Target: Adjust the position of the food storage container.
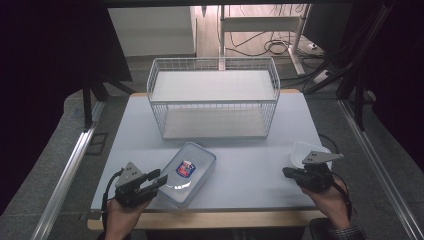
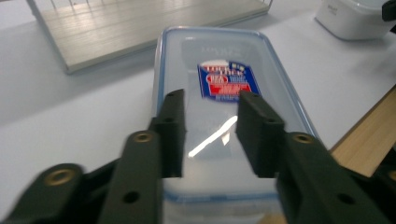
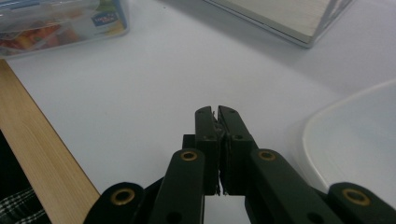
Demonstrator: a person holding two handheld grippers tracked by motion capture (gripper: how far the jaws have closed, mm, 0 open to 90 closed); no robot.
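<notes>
Here the left gripper (image 1: 152, 181) hovers at the near end of the clear lidded box (image 1: 187, 172), fingers apart over its lid. The box lies on the counter (image 1: 250, 170), its long axis running away toward the wire rack (image 1: 214, 97). Farther right, the right gripper (image 1: 290, 172) rests with fingers together, beside a white dish (image 1: 300, 150).

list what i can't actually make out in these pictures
- Print on the container's label: blurred in the left gripper view, too small in the high view.
- What the clear container holds: glare and its lid hide it from above; the right gripper view crops it at the edge.
- White dish: partly covered by the right gripper in the high view, cut off by the frame edge in the right gripper view.
- Wire basket: cropped in both gripper views.
</notes>
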